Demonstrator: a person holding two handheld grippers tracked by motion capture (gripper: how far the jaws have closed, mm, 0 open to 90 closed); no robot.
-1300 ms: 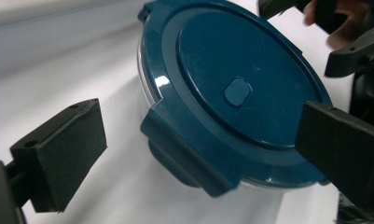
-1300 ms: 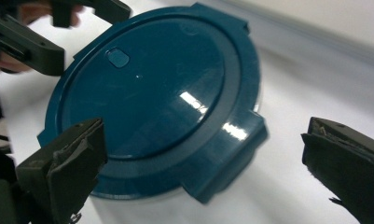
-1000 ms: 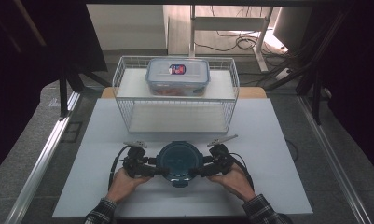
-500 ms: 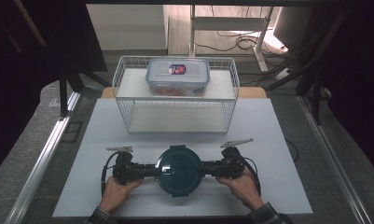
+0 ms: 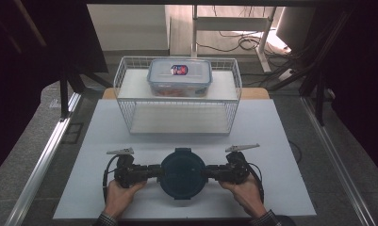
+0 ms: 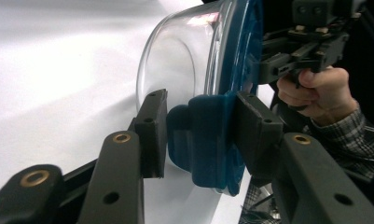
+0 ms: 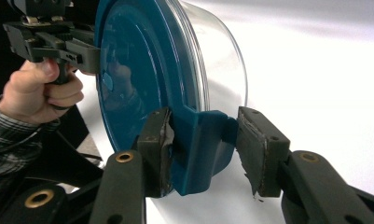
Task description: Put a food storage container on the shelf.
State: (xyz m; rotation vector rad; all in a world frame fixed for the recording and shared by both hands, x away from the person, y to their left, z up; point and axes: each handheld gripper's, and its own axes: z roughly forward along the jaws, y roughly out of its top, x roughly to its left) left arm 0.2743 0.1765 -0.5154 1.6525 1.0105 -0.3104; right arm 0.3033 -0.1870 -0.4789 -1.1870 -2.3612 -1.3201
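The left gripper [image 6: 201,133] is closed on one blue latch tab [image 6: 198,140] of the round glass container [image 5: 182,173], and the right gripper [image 7: 203,151] holds the opposite tab [image 7: 201,151]. Both pairs of jaws have just been closing, with a tab between them. On the right side one pad seems a little apart from the tab, so this hold may be weaker. The container is kept near the front edge of the white table [image 5: 281,141], between the two hands. Behind it a wire basket [image 5: 177,101] is seen, with a plastic box [image 5: 179,76] on it. If one tab is pulled harder than the other, the blue lid [image 7: 133,79] could come loose – or the glass could tilt and slip out.
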